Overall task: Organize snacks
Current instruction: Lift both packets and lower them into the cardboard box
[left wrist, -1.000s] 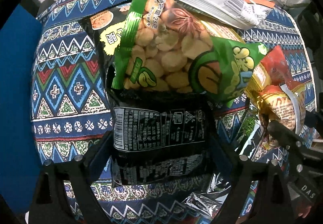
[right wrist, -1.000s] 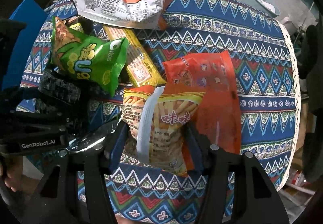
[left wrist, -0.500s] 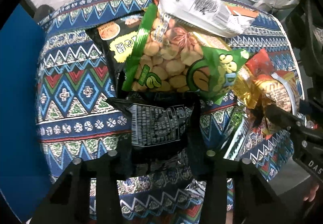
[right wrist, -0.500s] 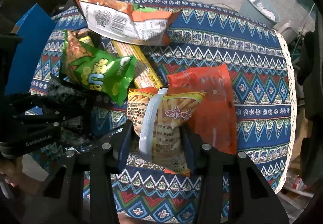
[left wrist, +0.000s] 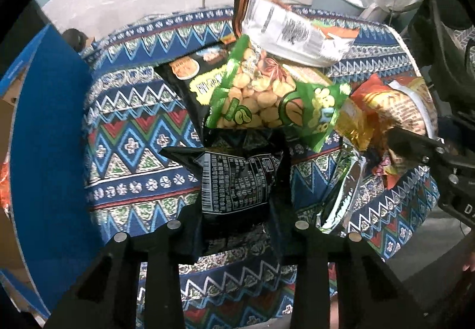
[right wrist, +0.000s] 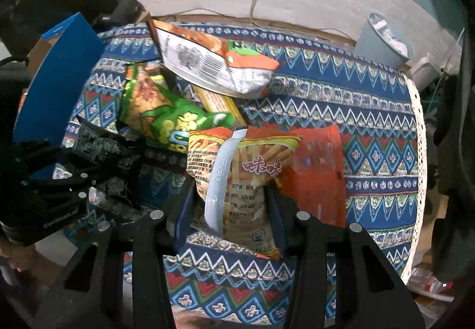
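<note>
At the lower centre of each wrist view, the left gripper (left wrist: pixel 237 204), whose jaws have just been closing, pinches a crumpled black snack packet (left wrist: pixel 234 180), and the right gripper (right wrist: pixel 233 204) clamps a yellow fries-print bag (right wrist: pixel 237 177); both should lift straight up, clear of the pile on the patterned tablecloth (right wrist: pixel 341 85).

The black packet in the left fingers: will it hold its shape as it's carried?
Probably not. The black packet already creases and bulges where the fingers pinch it, so it looks soft and floppy. Its glossy film may slip.
</note>
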{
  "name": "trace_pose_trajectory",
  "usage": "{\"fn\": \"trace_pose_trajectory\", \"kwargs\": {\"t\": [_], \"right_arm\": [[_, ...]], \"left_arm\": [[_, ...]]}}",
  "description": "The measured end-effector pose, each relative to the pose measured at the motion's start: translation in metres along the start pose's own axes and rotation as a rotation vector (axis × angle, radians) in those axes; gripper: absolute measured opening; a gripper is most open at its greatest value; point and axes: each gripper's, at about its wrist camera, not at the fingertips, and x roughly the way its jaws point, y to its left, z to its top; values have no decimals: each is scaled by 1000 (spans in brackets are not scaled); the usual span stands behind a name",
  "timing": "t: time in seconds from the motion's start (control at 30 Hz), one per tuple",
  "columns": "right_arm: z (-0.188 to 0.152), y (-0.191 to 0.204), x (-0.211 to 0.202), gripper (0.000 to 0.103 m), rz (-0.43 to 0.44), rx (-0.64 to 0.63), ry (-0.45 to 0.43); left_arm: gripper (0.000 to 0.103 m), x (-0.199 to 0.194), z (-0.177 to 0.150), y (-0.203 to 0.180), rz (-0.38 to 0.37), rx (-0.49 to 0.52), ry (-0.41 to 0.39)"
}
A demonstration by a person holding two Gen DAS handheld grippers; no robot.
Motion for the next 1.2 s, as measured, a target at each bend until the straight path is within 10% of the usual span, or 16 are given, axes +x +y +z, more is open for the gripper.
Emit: {"fn": "trace_pose_trajectory", "kwargs": {"t": [1.2], "right_arm": [[52,97,-68,44,96,-176,-206]], "left_arm": [[36,-124,-4,66,248,-4,-364]]}}
